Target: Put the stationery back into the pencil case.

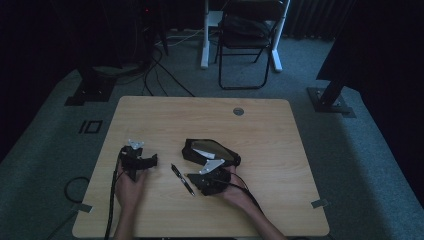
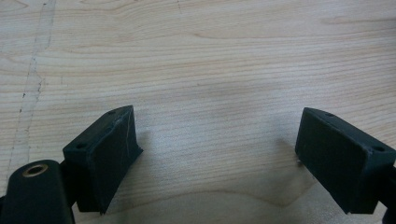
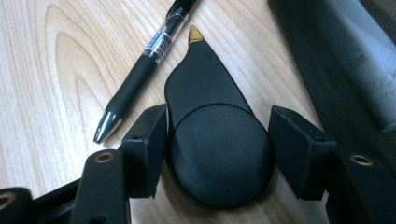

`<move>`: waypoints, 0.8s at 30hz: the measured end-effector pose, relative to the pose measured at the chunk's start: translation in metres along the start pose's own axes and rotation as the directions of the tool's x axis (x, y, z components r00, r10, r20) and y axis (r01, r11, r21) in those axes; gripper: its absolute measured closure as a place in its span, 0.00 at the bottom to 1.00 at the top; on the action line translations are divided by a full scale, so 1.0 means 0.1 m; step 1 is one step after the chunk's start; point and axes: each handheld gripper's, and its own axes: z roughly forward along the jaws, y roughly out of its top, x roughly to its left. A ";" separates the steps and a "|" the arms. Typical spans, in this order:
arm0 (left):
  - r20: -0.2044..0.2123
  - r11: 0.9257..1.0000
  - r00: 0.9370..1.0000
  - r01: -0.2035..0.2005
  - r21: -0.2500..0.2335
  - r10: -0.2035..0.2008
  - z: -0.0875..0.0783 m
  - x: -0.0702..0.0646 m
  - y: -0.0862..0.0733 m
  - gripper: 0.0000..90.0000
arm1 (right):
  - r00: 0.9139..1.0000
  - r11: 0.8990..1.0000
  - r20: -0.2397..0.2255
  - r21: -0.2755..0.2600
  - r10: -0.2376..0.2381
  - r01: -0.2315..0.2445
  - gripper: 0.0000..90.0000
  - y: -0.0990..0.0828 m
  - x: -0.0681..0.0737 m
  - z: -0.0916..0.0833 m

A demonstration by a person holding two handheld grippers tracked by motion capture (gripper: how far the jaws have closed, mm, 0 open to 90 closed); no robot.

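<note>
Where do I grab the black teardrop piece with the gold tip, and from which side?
Take the teardrop piece by its round, wide end, one pad on each curved flank, coming in low from behind that end, where the right claw stands astride it. The body narrows toward the gold tip, so pads there would likely slide off. The pen lies close alongside.

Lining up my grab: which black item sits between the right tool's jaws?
The rounded teardrop piece with the gold tip; the pen and pouch lie to either side.
</note>
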 end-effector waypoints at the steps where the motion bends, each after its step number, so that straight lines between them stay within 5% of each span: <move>1: 0.000 1.000 1.000 0.000 0.000 0.000 0.00 0.00 0.00 0.15 | 1.000 1.000 -0.004 0.003 -0.003 0.003 0.41 0.00 0.00 0.00; 24: 0.000 1.000 1.000 0.000 0.000 0.000 0.00 0.00 0.00 0.15 | 0.999 1.000 -0.034 0.010 -0.001 0.001 0.46 0.00 0.01 -0.01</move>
